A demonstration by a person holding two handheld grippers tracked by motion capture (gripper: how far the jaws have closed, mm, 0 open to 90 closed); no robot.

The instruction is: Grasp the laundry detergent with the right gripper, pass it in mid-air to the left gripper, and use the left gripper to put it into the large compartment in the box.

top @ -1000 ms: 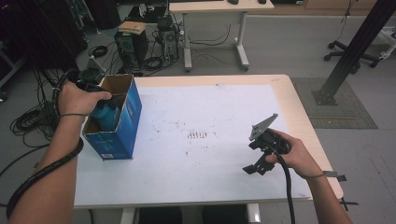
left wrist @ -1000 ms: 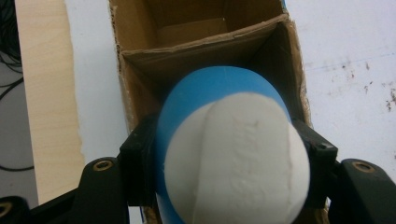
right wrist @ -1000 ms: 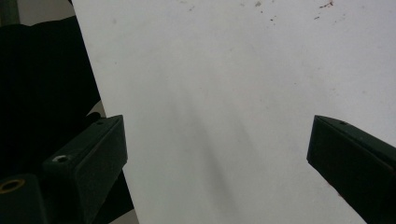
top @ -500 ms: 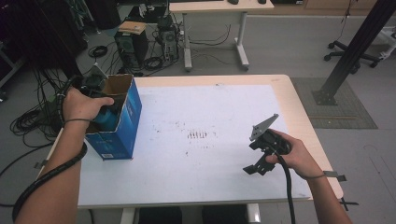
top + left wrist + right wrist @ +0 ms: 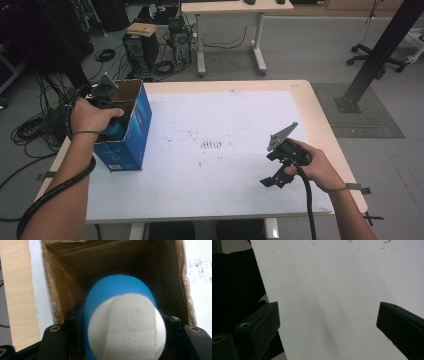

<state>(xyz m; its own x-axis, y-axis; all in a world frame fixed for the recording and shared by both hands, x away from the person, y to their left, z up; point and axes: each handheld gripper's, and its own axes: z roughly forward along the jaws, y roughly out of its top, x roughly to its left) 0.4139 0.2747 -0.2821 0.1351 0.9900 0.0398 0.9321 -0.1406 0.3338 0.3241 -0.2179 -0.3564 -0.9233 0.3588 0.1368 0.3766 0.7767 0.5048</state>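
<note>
Since the frame a second back, my left hand point(image 5: 90, 116) has lifted a little at the mouth of the blue cardboard box point(image 5: 131, 131); the right hand has not shifted.

Left gripper point(image 5: 125, 322) — jaws clamped on a blue-and-white ball point(image 5: 122, 320), one pad on either side, as its own camera shows. That view looks straight down the box's brown interior, with the ball at the opening and above the floor of the box. From the high view, a bit of blue shows under my hand at the box rim, so the ball is inside the top of the box rather than resting on the bottom.

Right gripper point(image 5: 280, 165) — held low over the white table sheet point(image 5: 225, 120) on the right side, jaws standing wide apart with nothing between them. Its own camera gives bare sheet between the two black jaws.

Progress, as I judge it: the grasp is done and the ball is either on its way out of the box or going in — I cannot tell which from this alone. Not yet done: the ball is not clear of the box walls, nor set down anywhere. The right gripper has no part in it so far.
</note>
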